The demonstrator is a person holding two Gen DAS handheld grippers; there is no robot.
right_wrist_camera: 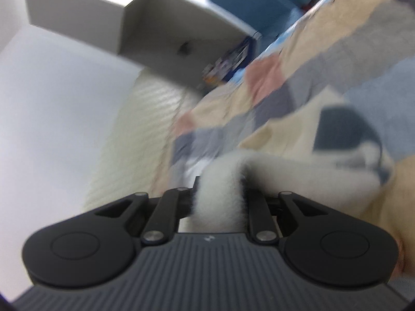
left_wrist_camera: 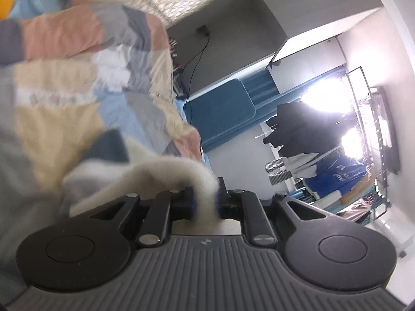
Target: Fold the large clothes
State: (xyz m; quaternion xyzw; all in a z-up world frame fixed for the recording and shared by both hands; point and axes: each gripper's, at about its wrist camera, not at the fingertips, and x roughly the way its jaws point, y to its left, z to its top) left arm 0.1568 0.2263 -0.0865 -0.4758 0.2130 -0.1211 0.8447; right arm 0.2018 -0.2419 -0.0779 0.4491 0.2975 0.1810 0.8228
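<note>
Patchwork pastel blanket (left_wrist_camera: 77, 83), fleecy cream edge pinched in left tongs (left_wrist_camera: 205, 202) and right tongs (right_wrist_camera: 218, 202).

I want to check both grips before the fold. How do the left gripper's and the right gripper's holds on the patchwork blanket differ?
The left gripper pinches a narrow strip of the fleecy cream edge; the right gripper pinches a wider bunch. From the left gripper the patchwork blanket trails up and left; from the right gripper it trails up and right. Both are shut on that cream edge, and both views are blurred.
</note>
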